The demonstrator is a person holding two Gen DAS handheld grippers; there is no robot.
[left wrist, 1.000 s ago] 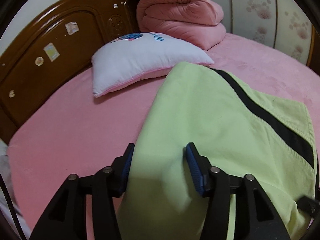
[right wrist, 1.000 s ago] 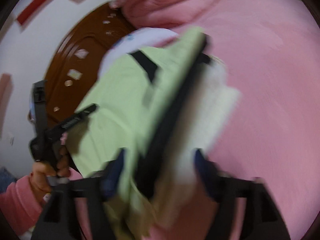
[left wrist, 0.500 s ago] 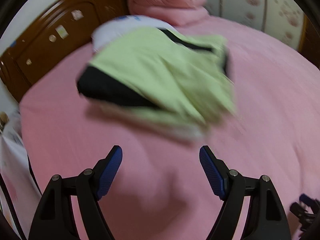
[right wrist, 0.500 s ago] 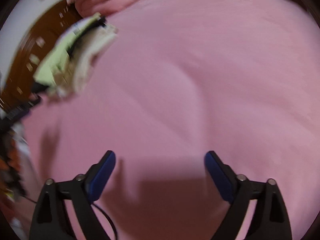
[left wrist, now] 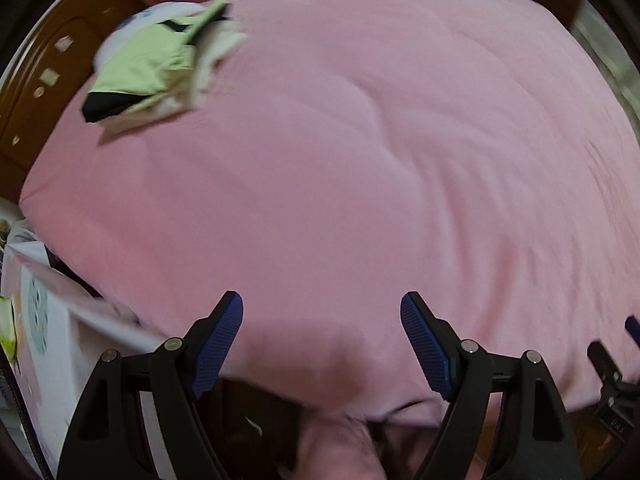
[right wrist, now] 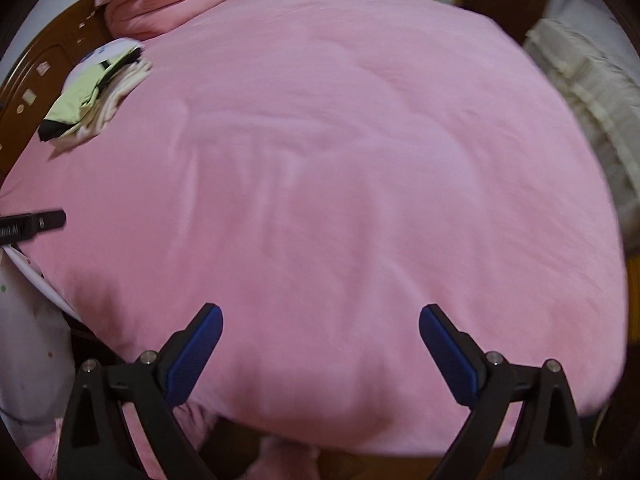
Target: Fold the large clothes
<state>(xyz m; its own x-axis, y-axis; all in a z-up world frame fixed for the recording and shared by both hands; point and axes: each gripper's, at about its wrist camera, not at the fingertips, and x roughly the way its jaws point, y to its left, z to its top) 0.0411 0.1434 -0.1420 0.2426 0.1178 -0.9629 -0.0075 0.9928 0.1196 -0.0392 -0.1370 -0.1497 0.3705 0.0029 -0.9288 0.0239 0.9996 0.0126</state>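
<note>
- Left view: the left claw [left wrist: 321, 340] is wide open with nothing in it. A second ago its pads sat on either side of the green top [left wrist: 150, 62]. Now the folded top lies far ahead and left, by the pillow [left wrist: 132, 28].
- Right view: the right claw [right wrist: 320, 350] is still opening, empty, over bare bed [right wrist: 360, 160]. The top [right wrist: 86, 94] sits far off, up left. This fold looks done.

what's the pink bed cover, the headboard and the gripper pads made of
Pink bed cover: looks like soft matte fleece or plush; shallow wrinkles, no sheen. Headboard: seemingly varnished brown wood, glossy, with carved panels. Pads on the right hand-held gripper: probably blue ribbed rubber, given the fine grooves.
</note>
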